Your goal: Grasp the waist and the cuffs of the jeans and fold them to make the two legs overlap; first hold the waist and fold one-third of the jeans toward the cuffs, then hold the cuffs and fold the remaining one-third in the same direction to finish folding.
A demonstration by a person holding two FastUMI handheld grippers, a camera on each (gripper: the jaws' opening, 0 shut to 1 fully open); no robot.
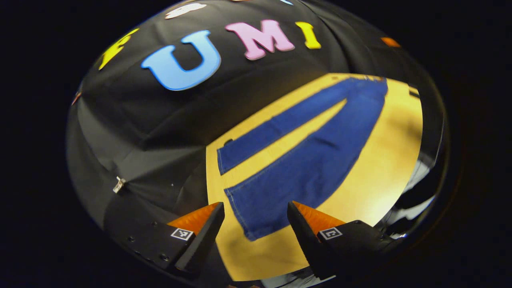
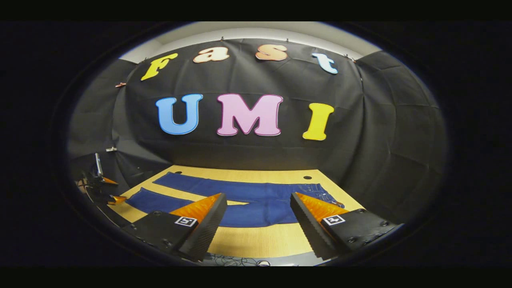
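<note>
On the wooden table [image 2: 256,242] the jeans [image 2: 256,200] lie flat and unfolded, legs spread apart, so I judge nothing is done and all three folds remain. My left gripper [image 1: 256,224] hangs open above the nearer cuff [image 1: 244,216], not touching. The waist [image 2: 316,192] lies beyond my right gripper [image 2: 258,216], open too, holding nothing.

A light wooden table [image 2: 256,240] carried the jeans [image 2: 256,198], which lay flat and unfolded across it, legs spread apart in a narrow V with bare wood between them; two small dark holes [image 2: 307,177] sat near its far edge
</note>
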